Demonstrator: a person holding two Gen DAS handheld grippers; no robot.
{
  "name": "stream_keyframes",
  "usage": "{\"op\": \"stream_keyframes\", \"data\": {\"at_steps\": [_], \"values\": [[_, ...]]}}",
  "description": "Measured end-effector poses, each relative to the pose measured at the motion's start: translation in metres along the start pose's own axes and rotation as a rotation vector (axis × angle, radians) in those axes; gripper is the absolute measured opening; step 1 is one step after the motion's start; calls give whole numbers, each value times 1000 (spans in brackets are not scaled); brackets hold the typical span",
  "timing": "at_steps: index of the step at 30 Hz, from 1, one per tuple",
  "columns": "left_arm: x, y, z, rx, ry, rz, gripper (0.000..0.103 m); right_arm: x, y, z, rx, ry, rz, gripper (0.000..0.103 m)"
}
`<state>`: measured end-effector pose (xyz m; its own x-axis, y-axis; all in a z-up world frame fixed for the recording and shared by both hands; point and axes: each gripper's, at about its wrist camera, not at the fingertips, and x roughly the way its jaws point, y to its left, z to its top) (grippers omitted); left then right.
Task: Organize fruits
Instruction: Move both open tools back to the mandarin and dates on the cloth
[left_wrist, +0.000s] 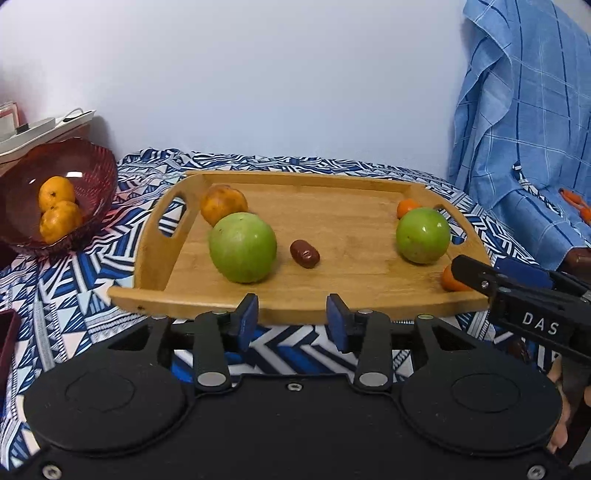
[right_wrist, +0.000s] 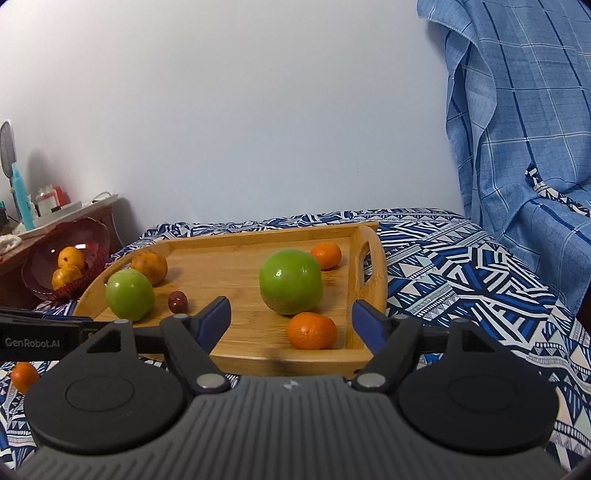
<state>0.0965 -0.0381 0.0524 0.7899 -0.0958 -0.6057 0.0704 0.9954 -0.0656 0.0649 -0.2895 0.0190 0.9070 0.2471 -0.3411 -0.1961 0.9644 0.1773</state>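
Observation:
A wooden tray (left_wrist: 332, 221) (right_wrist: 229, 254) lies on the patterned cloth. It holds two green apples (left_wrist: 242, 247) (left_wrist: 423, 235), a large orange (left_wrist: 222, 204), a red date (left_wrist: 304, 253) and small tangerines (right_wrist: 312, 330) (right_wrist: 326, 255). My left gripper (left_wrist: 291, 317) is open and empty at the tray's near edge. My right gripper (right_wrist: 291, 317) is open and empty, its pads either side of the near tangerine, not touching it. It enters the left wrist view at the right (left_wrist: 517, 295).
A red glass bowl (left_wrist: 88, 166) (right_wrist: 92, 232) with two oranges (left_wrist: 59, 208) stands left of the tray. A loose tangerine (right_wrist: 23, 376) lies on the cloth at the near left. A blue checked cloth (right_wrist: 517, 147) hangs at the right. A wooden shelf (right_wrist: 55, 218) is behind the bowl.

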Motion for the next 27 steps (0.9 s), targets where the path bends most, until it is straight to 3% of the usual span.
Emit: {"op": "stream_keyframes", "data": {"at_steps": [4,8,16,27], "values": [[-15,6,-11,-19,-5,9,53,-14,-1,-6,15,-6,2,87],[-30,14,-23,-28,-9,29,58,-22,4,-12,-4,-8,-5,89],[-45,33,-40,-56,-22,79,79,-25,27,-27,11,-5,7,89],[-50,60,-58,-124,-12,151,89,-33,48,-42,-55,-3,-39,91]]}}
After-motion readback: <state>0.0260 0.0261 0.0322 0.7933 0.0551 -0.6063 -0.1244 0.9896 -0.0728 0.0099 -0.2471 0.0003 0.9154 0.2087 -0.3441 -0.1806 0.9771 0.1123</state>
